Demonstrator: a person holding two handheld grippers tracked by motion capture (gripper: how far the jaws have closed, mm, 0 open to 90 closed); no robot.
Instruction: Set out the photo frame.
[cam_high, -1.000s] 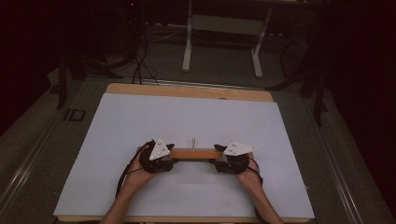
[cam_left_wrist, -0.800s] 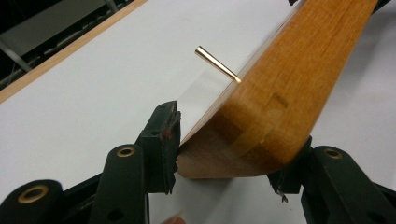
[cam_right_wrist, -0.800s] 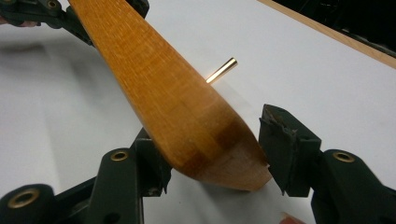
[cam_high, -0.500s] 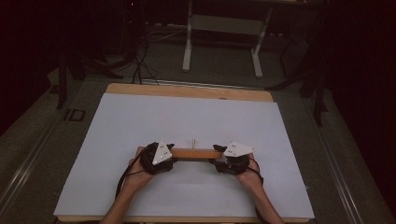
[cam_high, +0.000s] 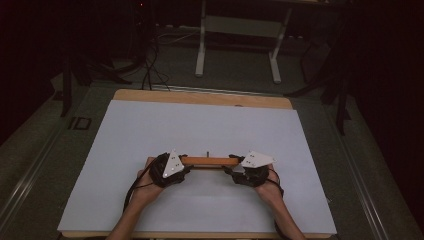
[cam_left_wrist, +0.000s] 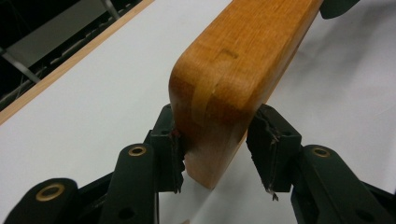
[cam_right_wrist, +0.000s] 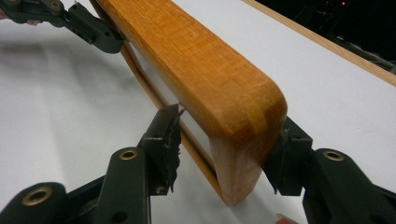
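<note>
Table (cam_high: 210, 125) w/ a white top, wooden edge bared along the far side. Both grippers sit in the near half, roughly mid-width; plenty of bare white surface beyond them toward the far edge, and out to each side, less room behind them toward the person's edge. Floor and dark stands lie past the far edge.

Wooden frame (cam_high: 210, 161) stands on edge across the table, running from one gripper to the other. A small thin post rises near its middle, too small to tell what it is.

Left gripper (cam_high: 181, 167): in the left gripper view the frame's rounded corner (cam_left_wrist: 224, 93) sits right between the jaws, which have just been closing. Left pad (cam_left_wrist: 170, 149) touches the wood; right pad (cam_left_wrist: 271, 144) is just beside it, w/ a sliver of gap, so not a full clamp yet, as far as I can tell.

Right gripper (cam_high: 234, 170): the frame's other end (cam_right_wrist: 233, 126) stands between its jaws, also just been closing. Right pad (cam_right_wrist: 287, 154) is against the wood; left pad (cam_right_wrist: 166, 144) stands clear, approx. beside the thin inner rail. Not gripping yet. The left gripper (cam_right_wrist: 88, 25) shows at the frame's far end.
</note>
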